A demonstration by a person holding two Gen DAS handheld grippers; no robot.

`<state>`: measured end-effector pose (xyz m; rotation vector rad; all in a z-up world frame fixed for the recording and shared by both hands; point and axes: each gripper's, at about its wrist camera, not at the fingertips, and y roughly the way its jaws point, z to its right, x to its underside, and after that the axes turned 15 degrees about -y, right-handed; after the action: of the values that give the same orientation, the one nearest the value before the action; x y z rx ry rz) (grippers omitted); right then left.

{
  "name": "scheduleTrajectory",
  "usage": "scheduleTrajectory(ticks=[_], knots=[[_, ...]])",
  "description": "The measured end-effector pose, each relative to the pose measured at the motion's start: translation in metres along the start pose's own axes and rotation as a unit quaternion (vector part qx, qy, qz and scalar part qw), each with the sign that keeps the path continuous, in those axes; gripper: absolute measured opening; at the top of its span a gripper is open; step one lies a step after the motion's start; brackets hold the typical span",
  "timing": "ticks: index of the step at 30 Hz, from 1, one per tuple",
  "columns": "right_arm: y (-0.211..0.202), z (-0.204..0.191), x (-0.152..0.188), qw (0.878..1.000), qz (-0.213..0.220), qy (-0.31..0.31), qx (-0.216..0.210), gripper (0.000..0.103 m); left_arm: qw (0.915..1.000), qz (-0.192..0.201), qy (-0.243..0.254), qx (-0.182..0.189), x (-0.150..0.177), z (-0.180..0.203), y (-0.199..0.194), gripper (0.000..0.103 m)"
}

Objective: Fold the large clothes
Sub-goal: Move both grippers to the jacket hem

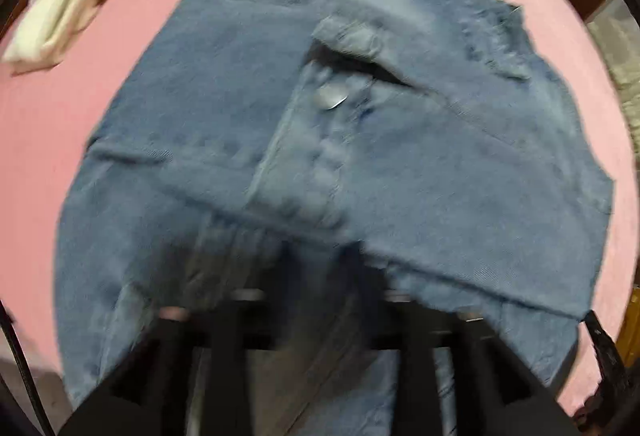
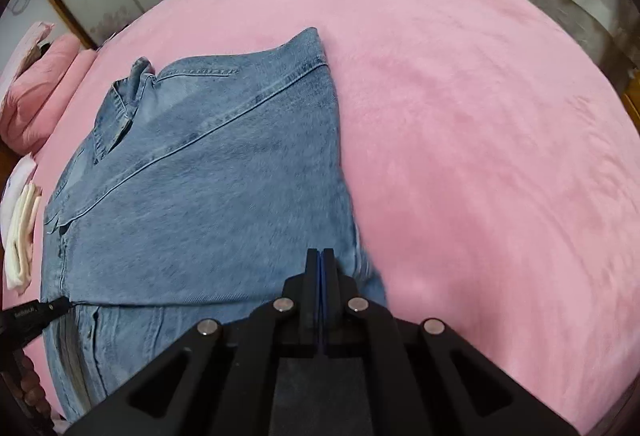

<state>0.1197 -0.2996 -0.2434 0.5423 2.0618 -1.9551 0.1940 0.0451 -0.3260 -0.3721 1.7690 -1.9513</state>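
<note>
One denim garment (image 2: pixel 200 172) lies partly folded in the left half of the right wrist view, on the pink bed (image 2: pixel 460 116); at the left edge one stack of folded pale clothes (image 2: pixel 22 236) waits. Denim looks heavy and rather stiff, so I would take a thick seam or hem. The left hand-held gripper (image 1: pixel 316 300) is blurred, its opening unclear; the right hand-held gripper (image 2: pixel 320 260) is closed, holding nothing visible.

Both views are evenly and softly lit, without glare. The left wrist view is smeared by motion blur across the blue denim garment (image 1: pixel 304 156). The right wrist view is sharper; the pink plush bedcover (image 2: pixel 480 116) is bowed by fisheye distortion, with dark vignetted corners.
</note>
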Motion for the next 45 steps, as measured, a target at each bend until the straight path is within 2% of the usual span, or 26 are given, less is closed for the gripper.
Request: scheduleTrajectory(ticks=[2, 6, 7, 9, 10, 13, 17, 21, 23, 26, 30, 32, 34, 37, 38, 39, 42, 45], knots=[[-0.004, -0.014, 0.011, 1.000, -0.022, -0.002, 0.012, 0.000, 0.9999, -0.015, -0.001, 0.002, 0.005, -0.009, 0.000, 0.045], [-0.017, -0.046, 0.036, 1.000, -0.027, 0.005, 0.007, 0.000, 0.9995, -0.028, 0.014, 0.009, 0.020, -0.023, -0.007, 0.047], [-0.020, -0.053, 0.041, 1.000, -0.030, 0.008, 0.003, 0.003, 0.9992, -0.031, 0.022, 0.007, 0.026, -0.026, -0.010, 0.050], [-0.029, -0.073, 0.056, 0.999, -0.033, 0.013, 0.006, 0.003, 0.9982, -0.039, 0.044, 0.004, 0.036, -0.028, -0.013, 0.067], [-0.032, -0.080, 0.061, 0.999, -0.032, 0.012, 0.007, 0.003, 0.9975, -0.042, 0.056, 0.003, 0.040, -0.029, -0.015, 0.069], [-0.039, -0.105, 0.077, 0.999, -0.042, 0.018, -0.009, 0.003, 0.9945, -0.055, 0.089, 0.003, 0.057, -0.039, -0.023, 0.070], [-0.046, -0.125, 0.104, 0.992, -0.061, 0.088, -0.062, 0.003, 0.9927, -0.054, 0.107, 0.006, 0.074, -0.057, -0.041, 0.070], [-0.055, -0.145, 0.121, 0.989, -0.075, 0.103, -0.072, 0.006, 0.9912, -0.057, 0.119, 0.006, 0.084, -0.070, -0.059, 0.070], [-0.062, -0.155, 0.125, 0.990, -0.077, 0.093, -0.073, 0.013, 0.9899, -0.052, 0.132, 0.000, 0.089, -0.077, -0.068, 0.071], [-0.074, -0.166, 0.127, 0.991, -0.076, 0.078, -0.074, 0.033, 0.9869, -0.056, 0.152, -0.002, 0.101, -0.082, -0.080, 0.071], [-0.090, -0.178, 0.126, 0.992, -0.082, 0.053, -0.074, 0.035, 0.9852, -0.043, 0.165, -0.015, 0.109, -0.090, -0.099, 0.071], [-0.098, -0.181, 0.123, 0.993, -0.081, 0.043, -0.073, 0.043, 0.9849, -0.032, 0.169, -0.018, 0.115, -0.097, -0.113, 0.073], [-0.109, -0.183, 0.122, 0.994, -0.073, 0.039, -0.077, 0.061, 0.9838, -0.040, 0.174, -0.005, 0.110, -0.090, -0.117, 0.077], [-0.122, -0.186, 0.119, 0.994, -0.065, 0.032, -0.078, 0.066, 0.9837, -0.045, 0.174, 0.007, 0.111, -0.088, -0.129, 0.082], [-0.126, -0.188, 0.119, 0.995, -0.063, 0.028, -0.079, 0.066, 0.9832, -0.046, 0.176, 0.012, 0.110, -0.083, -0.130, 0.091], [-0.128, -0.189, 0.119, 0.995, -0.061, 0.027, -0.079, 0.067, 0.9826, -0.045, 0.180, 0.011, 0.108, -0.082, -0.132, 0.094], [-0.131, -0.191, 0.119, 0.995, -0.054, 0.023, -0.080, 0.074, 0.9836, -0.025, 0.179, 0.006, 0.113, -0.080, -0.139, 0.095], [-0.133, -0.193, 0.122, 0.994, -0.050, 0.019, -0.093, 0.076, 0.9852, -0.031, 0.169, 0.004, 0.120, -0.083, -0.141, 0.095]])
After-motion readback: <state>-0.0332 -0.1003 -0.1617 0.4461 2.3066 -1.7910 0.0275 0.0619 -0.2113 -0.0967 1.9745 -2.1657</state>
